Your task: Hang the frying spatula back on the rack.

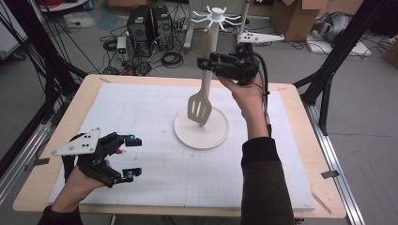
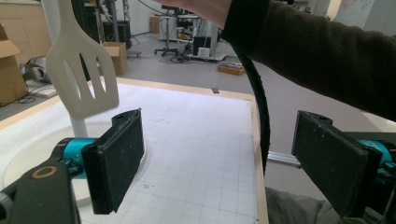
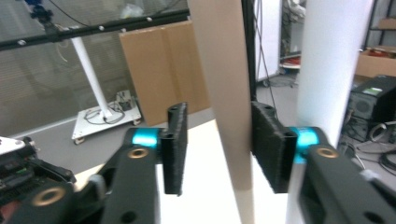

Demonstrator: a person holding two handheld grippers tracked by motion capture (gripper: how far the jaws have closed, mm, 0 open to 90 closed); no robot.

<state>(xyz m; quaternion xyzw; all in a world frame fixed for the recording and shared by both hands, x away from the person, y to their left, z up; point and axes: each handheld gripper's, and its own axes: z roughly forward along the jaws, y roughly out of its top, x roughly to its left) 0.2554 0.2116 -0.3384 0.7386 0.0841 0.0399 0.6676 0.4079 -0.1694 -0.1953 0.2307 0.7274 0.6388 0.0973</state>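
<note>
Right claw (image 3: 215,147) part-open around spatula handle (image 3: 226,93), one pad touching.

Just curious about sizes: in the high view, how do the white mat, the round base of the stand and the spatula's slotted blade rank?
1. white mat
2. round base
3. slotted blade, plainly smallest

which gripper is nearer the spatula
Right. The right gripper is up at the spatula handle, its open jaws on either side of it. The left gripper rests low on the table's left side, well apart.
</note>
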